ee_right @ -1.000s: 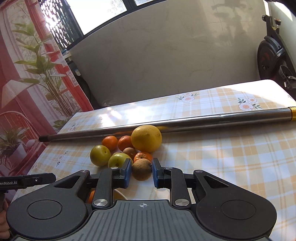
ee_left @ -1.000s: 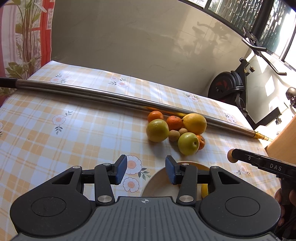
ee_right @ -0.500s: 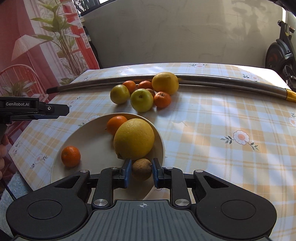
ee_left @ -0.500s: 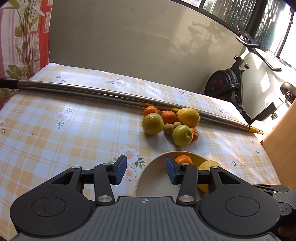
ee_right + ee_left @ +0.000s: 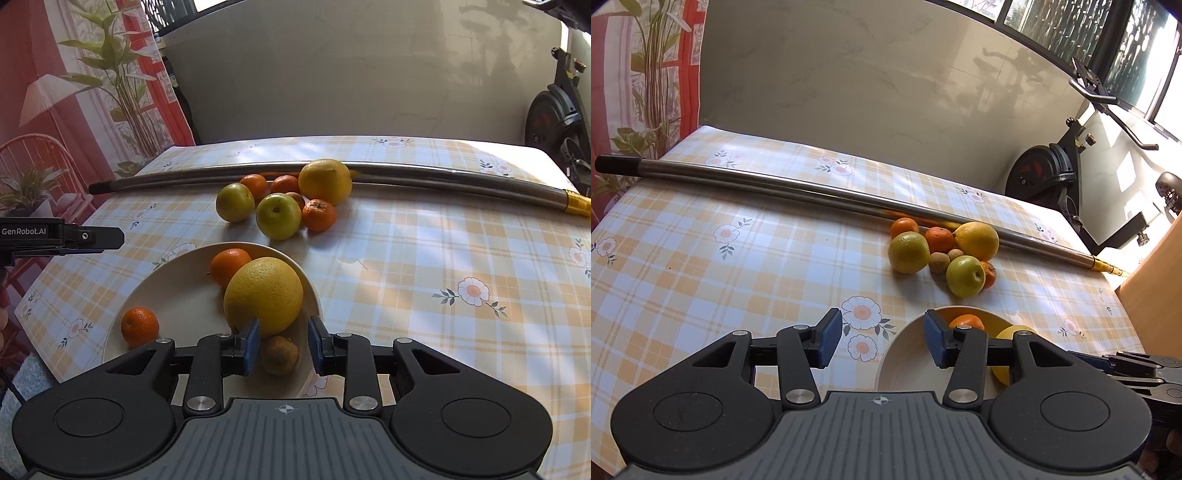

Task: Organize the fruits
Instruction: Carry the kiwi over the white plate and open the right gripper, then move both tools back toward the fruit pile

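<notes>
Right wrist view shows my right gripper (image 5: pixel 283 347) parted around the kiwi (image 5: pixel 279 354) resting on the plate (image 5: pixel 177 295), left gripper (image 5: pixel 882 341) wide, empty.

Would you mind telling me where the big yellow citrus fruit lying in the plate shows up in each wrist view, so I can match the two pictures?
Left wrist view: the big yellow citrus fruit peeks out low and right of centre, mostly hidden behind the left gripper.
Right wrist view: the same fruit sits near centre in the plate, just ahead of the right gripper.
Shared landmark: the metal pole lying across the table behind the fruit pile.
</notes>
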The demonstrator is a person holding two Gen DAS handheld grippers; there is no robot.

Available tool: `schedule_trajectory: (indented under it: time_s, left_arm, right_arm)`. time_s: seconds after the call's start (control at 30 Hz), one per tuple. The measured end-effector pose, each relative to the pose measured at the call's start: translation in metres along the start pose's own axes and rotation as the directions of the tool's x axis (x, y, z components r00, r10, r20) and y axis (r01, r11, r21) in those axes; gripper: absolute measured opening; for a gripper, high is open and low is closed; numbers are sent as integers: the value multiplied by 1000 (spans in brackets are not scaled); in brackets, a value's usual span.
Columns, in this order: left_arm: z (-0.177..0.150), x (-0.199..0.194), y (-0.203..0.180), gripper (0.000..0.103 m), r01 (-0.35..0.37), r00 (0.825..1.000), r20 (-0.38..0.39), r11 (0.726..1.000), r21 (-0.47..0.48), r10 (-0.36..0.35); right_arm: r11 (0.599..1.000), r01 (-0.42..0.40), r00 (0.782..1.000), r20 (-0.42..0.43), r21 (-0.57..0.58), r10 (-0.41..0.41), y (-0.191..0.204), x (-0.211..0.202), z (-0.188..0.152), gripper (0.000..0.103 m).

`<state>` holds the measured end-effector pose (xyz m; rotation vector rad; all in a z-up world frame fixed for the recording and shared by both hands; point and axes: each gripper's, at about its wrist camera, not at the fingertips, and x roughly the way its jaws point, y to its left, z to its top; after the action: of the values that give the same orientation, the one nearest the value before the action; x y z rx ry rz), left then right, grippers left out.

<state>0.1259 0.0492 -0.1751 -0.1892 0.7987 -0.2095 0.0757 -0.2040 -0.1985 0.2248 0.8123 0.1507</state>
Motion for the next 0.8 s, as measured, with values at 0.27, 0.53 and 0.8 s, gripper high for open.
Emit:
schedule_trajectory:
  time_s: [0.27,0.53,0.8]
  left_arm:
    - [26,-13,12,55,-24,999,48,1000,1,24]
    - [56,-29,22,55,-51,996,80,999,6,50]
    - [74,-35,31,55,-67,995,81,997,29,64]
  right_arm:
    - [1000,21,995,101,3,-22,-14,-13,40,28]
    - [998,42,985,164,36,-47,-24,-13,70,28]
    - [996,52,984,168,73,-64,-22,0,76,28]
